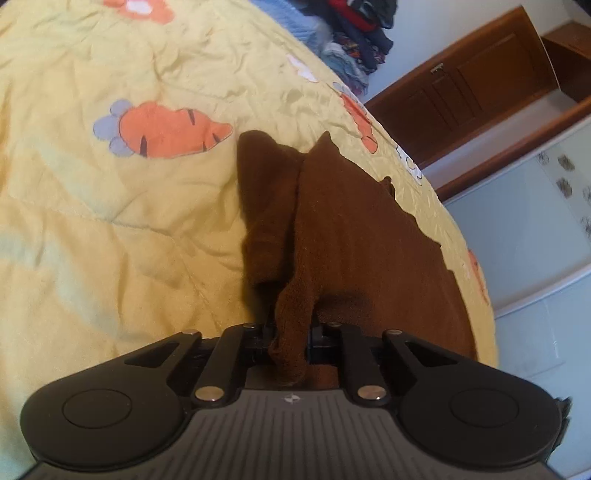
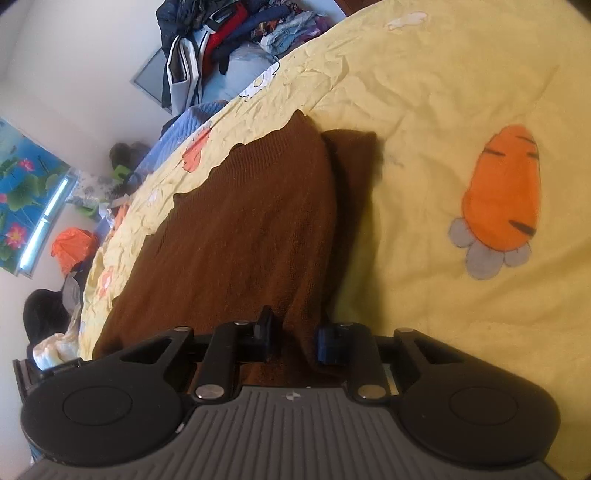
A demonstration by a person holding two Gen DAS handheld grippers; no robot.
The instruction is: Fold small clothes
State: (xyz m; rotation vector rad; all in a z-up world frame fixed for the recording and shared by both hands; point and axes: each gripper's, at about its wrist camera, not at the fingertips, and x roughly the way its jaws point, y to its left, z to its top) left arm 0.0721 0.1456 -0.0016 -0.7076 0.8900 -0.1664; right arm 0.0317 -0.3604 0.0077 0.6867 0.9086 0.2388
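A brown knitted garment (image 1: 351,229) lies on a yellow bedspread (image 1: 110,229) printed with carrots, near the bed's edge. Part of it is folded over, so a doubled flap (image 1: 262,206) shows on its left. My left gripper (image 1: 290,332) is shut on a bunched corner of the brown fabric, which sticks out between the fingers. In the right wrist view the same garment (image 2: 240,221) stretches away over the bedspread (image 2: 443,103). My right gripper (image 2: 295,336) is closed around a thick fold of its near edge, and cloth fills the gap between the fingers.
A pile of mixed clothes (image 1: 354,37) lies at the far end of the bed, also seen as a heap (image 2: 229,33) in the right wrist view. A wooden door (image 1: 461,85) stands beyond the bed edge. An orange bag (image 2: 74,247) and clutter sit on the floor.
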